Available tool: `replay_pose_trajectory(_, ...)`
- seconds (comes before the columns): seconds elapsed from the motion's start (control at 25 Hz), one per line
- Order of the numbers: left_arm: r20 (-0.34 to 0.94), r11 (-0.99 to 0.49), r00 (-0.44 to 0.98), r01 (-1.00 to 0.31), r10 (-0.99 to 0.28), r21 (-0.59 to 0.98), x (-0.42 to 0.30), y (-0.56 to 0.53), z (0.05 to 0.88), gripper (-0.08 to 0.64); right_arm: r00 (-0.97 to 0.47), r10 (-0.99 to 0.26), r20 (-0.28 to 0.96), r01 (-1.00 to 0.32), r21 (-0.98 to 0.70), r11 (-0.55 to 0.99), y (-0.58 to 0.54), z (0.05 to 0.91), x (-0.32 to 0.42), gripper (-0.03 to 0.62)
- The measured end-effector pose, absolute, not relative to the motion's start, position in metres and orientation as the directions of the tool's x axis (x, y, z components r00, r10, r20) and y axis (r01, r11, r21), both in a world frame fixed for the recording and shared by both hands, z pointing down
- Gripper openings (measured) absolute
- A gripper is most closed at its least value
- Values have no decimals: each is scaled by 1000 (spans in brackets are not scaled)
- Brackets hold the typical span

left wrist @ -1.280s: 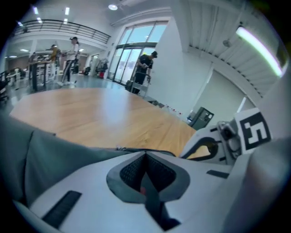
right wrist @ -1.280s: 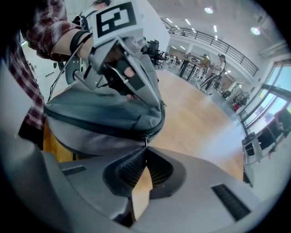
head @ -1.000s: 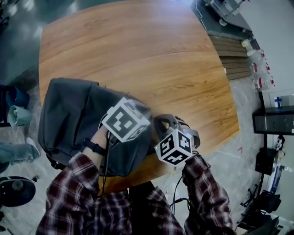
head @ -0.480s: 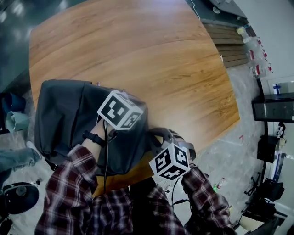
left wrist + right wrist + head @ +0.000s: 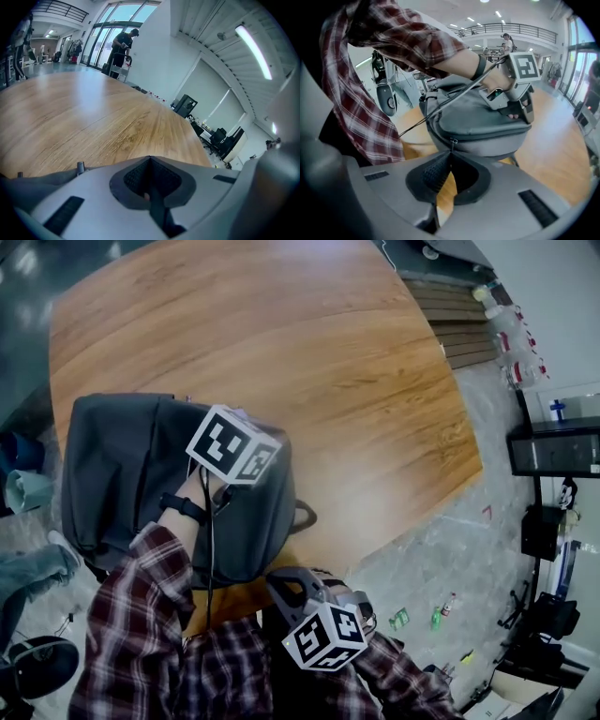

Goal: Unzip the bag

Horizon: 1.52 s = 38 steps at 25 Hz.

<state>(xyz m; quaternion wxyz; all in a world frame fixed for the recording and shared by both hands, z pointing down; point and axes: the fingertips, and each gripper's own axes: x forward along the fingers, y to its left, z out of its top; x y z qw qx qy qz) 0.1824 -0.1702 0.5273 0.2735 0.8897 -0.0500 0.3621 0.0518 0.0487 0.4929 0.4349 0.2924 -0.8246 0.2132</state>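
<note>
A grey backpack lies flat on the wooden table, at its near left edge. My left gripper rests on top of the bag; in the left gripper view its jaws are shut, with grey bag fabric below them and nothing clearly between them. My right gripper is off the table's near edge, beside the bag's near corner. In the right gripper view it is shut at the tips on the metal zipper pull on the bag's side.
The bag's carry loop sticks out to the right. A second small zipper pull stands up from the bag. A black cabinet and small litter are on the floor to the right. A chair base is at lower left.
My right gripper has moved from the bag's right side down round its near corner, off the table's edge toward the body. The left gripper stayed on the bag.
</note>
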Motion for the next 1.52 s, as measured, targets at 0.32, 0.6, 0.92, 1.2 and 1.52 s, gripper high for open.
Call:
replay_pose_trajectory(0.32, 690, -785, 689, -546, -221, 294, 139, -235, 524, 8, -401, -412, 818, -723, -6, 691, 16, 494, 101, 11)
replay_pose_trajectory(0.6, 716, -642, 528, -753, -456, 146, 39, -274, 517, 8, -386, -416, 823, -717, 16, 697, -58, 507, 150, 11)
replay_pose_trajectory(0.92, 663, -809, 714, -515, -222, 283, 81, -199, 474, 8, -411, -418, 810, -683, 30, 729, -131, 508, 158, 11)
replay_pose_trajectory(1.2, 719, -860, 695, -386, -32, 335, 130, -169, 501, 8, -405, -428, 808, -714, 13, 700, -124, 511, 151, 11)
replay_pose_trajectory(1.52, 723, -841, 690, -407, -27, 357, 138, -175, 514, 8, -427, -436, 793, -776, -73, 627, -82, 512, 138, 11)
